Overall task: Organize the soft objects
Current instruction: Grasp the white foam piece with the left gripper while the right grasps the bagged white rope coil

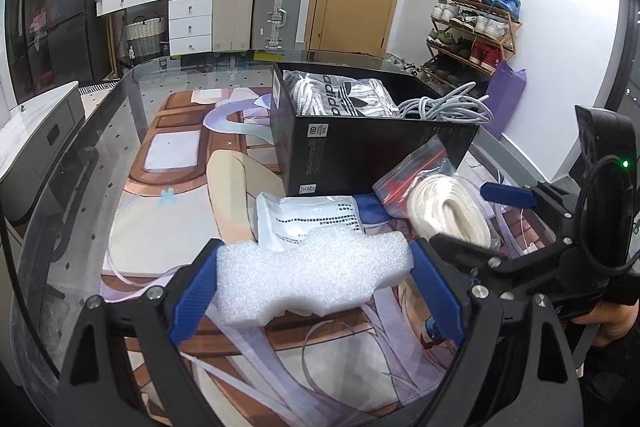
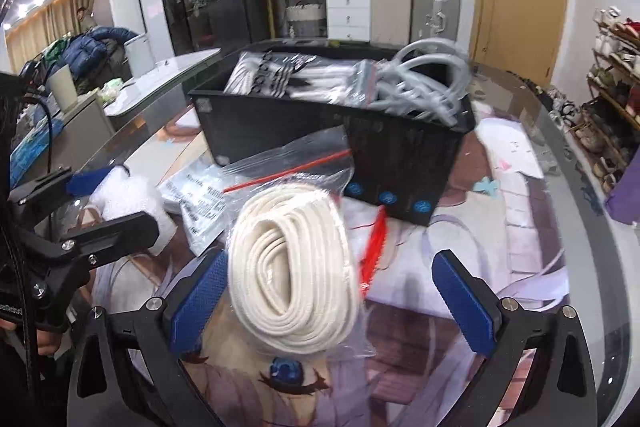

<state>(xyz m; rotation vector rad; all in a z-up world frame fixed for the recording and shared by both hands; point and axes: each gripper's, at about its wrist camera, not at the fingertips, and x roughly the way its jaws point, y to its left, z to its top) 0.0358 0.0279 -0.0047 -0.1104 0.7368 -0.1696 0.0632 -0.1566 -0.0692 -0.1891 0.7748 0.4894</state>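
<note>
At the bottom centre of the left wrist view, the left gripper has its fingers spread wide on either side of a white foam block. Both blue pads sit right at the block's ends, so it looks lightly clamped, though how firmly cannot be told. The foam rests low over the printed mat on the table, just in front of a flat white packet.

In the right wrist view, the right gripper is open. A bagged coil of white rope lies between its fingers, near the left pad and well clear of the right one, so nothing is gripped yet.

The black box, in the upper middle of both views, already holds a pack of laces and a grey cable.

Risks, as I judge them:
- The foam is squashy and held only at its ends; it could bow or slip out on the lift.
- The rope's slick plastic bag may slide, or the fingers could pinch only loose film.
- The two grippers sit close together, so moving both toward the box might make them collide.
- The cable already spills over the box rim and could be dragged out.
</note>
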